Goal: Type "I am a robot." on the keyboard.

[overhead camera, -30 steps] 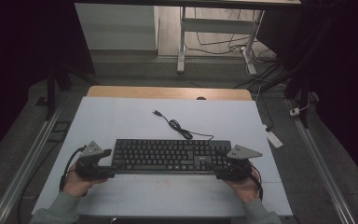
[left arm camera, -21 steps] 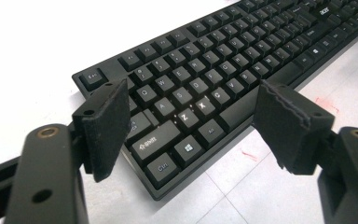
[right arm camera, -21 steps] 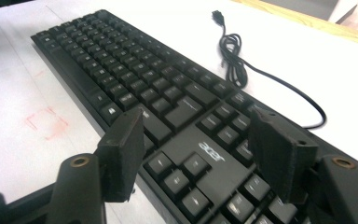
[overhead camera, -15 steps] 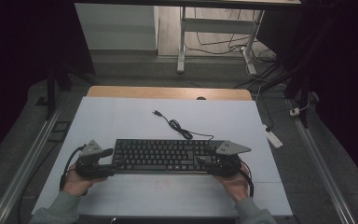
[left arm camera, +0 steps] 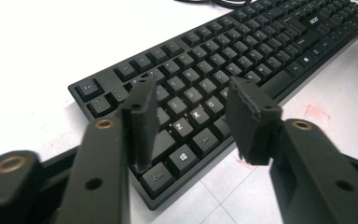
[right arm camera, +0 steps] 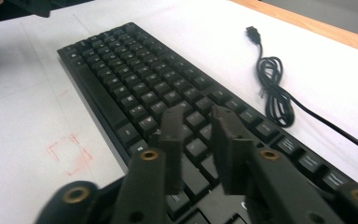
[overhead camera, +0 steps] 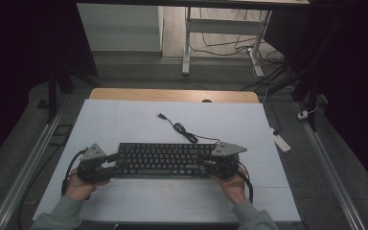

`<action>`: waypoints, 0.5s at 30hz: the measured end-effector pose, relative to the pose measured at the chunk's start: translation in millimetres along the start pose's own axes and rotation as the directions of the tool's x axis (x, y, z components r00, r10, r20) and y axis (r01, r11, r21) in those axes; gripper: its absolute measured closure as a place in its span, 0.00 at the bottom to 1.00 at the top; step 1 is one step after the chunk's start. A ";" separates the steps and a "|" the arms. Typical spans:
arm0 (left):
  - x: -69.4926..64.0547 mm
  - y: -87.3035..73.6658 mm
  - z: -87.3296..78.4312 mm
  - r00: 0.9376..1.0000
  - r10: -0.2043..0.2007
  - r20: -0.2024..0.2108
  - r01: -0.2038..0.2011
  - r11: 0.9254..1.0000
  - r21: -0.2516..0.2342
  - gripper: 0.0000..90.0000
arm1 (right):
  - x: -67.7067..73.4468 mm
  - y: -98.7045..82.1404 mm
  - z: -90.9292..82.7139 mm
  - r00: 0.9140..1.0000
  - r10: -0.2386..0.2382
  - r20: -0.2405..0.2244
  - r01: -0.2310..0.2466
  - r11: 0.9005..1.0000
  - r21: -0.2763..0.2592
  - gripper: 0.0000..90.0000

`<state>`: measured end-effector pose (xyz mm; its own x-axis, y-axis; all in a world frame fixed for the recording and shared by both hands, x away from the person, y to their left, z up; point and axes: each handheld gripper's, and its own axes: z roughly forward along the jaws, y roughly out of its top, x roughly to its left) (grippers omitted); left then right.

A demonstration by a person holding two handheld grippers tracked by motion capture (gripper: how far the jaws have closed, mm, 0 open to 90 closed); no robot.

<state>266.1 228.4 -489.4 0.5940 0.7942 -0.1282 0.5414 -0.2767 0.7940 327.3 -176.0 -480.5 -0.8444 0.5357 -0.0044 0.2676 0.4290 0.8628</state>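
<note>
A black keyboard (overhead camera: 165,160) lies across the white tabletop, and its coiled black cable (overhead camera: 182,129) trails toward the far side. My left gripper (overhead camera: 116,161) is at the keyboard's left end. In the left gripper view its jaws (left arm camera: 191,116) stand apart above the keys near the bottom-left corner. They have just been closing, with nothing pinched between the pads. My right gripper (overhead camera: 202,162) reaches over the keyboard's right end. Its jaws (right arm camera: 196,137) have also just been closing and now stand a narrow gap apart over the keys, holding nothing.
The white table cover (overhead camera: 124,124) ends in a wooden strip (overhead camera: 172,95) at the far edge. A faint red square mark (right arm camera: 70,154) sits in front of the keyboard. A small white device (overhead camera: 280,141) lies off the table's right side. Metal rails run along both sides.
My right gripper has slid left, from beside the keyboard's right end to over its keys. The left gripper has stayed in place at the left end.
</note>
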 end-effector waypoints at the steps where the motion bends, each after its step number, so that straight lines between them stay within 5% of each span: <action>1: -0.2 0.1 0.1 1.000 0.001 0.000 -0.001 1.000 -0.001 0.65 | 0.5 1.1 1.2 1.000 -0.005 0.000 0.005 1.000 0.007 0.90; 11: 0.3 0.8 0.9 1.000 0.009 0.002 -0.009 1.000 -0.004 0.98 | 6.2 11.0 16.7 0.999 -0.025 -0.022 0.026 1.000 0.016 1.00; 15: 0.8 1.1 2.8 1.000 0.017 0.008 -0.017 1.000 0.010 0.99 | 10.0 16.2 26.1 0.999 -0.036 -0.032 0.036 0.999 0.016 1.00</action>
<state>268.9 227.3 -490.2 0.6082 0.7848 -0.1193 0.5368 -0.2959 0.7901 335.3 -144.8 -479.7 -0.8680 0.4962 -0.0191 0.2440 0.4597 0.8539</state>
